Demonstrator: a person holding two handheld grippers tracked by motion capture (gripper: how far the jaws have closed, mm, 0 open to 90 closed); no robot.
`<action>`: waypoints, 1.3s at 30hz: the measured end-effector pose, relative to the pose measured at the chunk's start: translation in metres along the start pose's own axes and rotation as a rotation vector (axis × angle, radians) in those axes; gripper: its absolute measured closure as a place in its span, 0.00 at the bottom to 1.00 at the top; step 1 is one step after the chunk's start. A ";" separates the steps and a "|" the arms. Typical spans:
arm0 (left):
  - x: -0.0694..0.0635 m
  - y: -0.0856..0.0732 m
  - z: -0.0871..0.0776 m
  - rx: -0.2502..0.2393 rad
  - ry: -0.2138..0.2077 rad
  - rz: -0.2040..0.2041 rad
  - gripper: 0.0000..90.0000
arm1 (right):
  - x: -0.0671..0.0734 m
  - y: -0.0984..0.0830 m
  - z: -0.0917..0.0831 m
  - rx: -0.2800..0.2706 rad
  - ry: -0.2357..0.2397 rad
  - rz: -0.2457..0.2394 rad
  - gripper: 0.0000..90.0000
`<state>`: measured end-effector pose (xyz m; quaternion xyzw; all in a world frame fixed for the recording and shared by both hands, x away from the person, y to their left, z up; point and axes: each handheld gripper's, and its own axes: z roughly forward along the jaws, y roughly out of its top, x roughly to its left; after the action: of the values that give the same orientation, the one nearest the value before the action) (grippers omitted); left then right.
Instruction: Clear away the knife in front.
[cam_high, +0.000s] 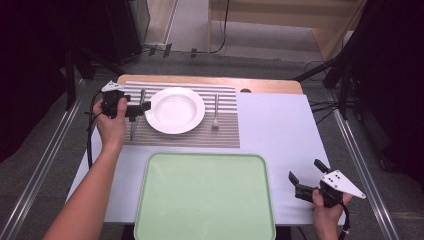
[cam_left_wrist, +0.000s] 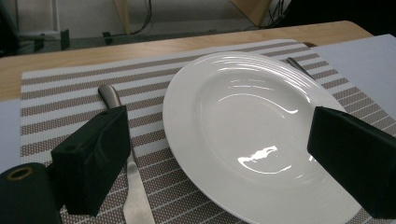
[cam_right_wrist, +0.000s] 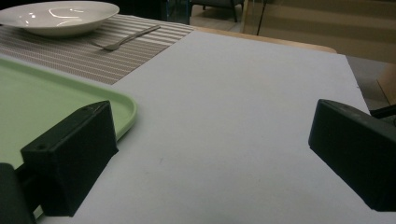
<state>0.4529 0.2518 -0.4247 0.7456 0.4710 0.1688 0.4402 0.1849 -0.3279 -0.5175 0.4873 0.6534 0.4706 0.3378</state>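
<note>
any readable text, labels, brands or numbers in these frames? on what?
None: no readable text in any view.
The plate, knife, fork, striped placemat and green tray are all plain, without print or marks.
The grey plate on the right hand-held gripper bears only small dots, no letters.

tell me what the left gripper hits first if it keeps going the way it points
Most likely the white plate: the left gripper points at it, open jaws flanking its near rim, the knife under one jaw.
</note>
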 end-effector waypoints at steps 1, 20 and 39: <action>0.003 0.002 0.003 0.013 -0.009 -0.017 0.07 | 0.000 0.000 0.000 -0.001 -0.001 0.002 0.00; 0.031 0.026 0.047 0.271 0.174 -0.125 0.43 | 0.001 -0.001 0.001 0.002 0.002 0.003 0.00; 0.046 0.015 0.068 0.375 0.222 -0.182 0.68 | 0.003 -0.001 0.003 0.017 -0.010 -0.015 0.00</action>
<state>0.5299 0.2549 -0.4579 0.7457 0.6048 0.1189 0.2530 0.1862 -0.3240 -0.5191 0.4877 0.6592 0.4601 0.3405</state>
